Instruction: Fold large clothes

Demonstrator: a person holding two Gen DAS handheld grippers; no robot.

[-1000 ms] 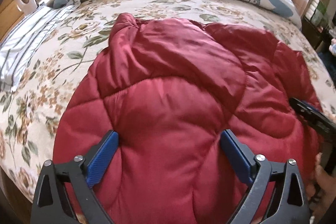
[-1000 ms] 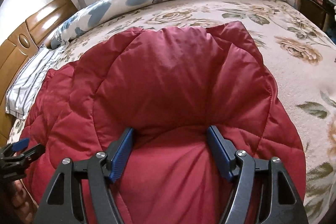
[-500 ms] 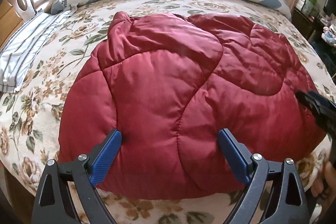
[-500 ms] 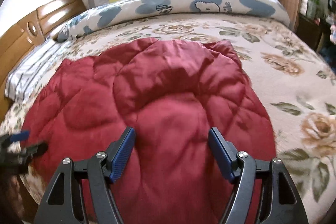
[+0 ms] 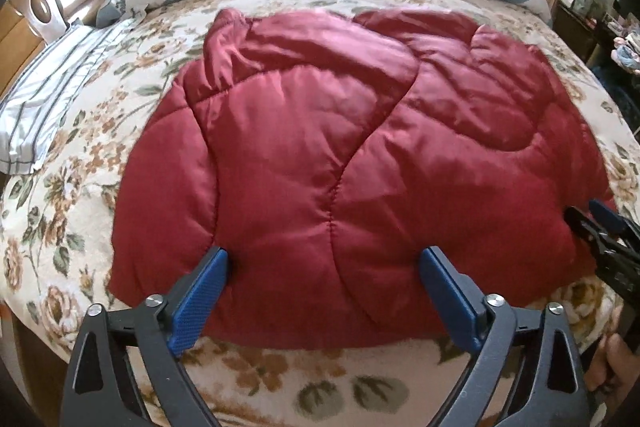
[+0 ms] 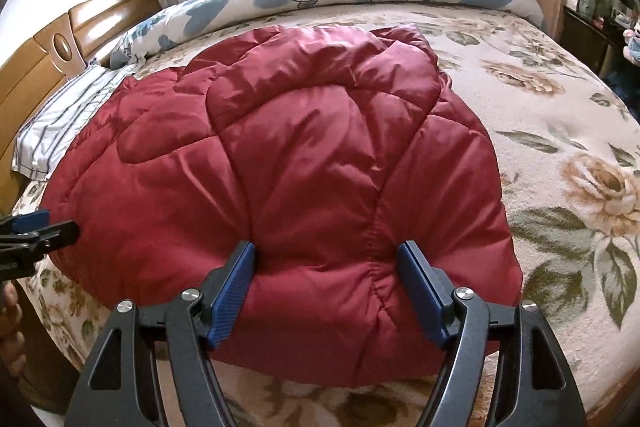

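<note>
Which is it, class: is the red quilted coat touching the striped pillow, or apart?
Apart. In the left wrist view, flowered bedspread shows between the red quilted coat and the striped pillow.

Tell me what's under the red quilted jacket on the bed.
The red quilted jacket lies folded on the floral bedspread, which shows all around its edges. Whatever sits beneath its middle is covered by the padding and cannot be seen.

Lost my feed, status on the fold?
Both grippers open, left, right, holding nothing. Red jacket lies folded on the bed. Nothing in the way.
</note>
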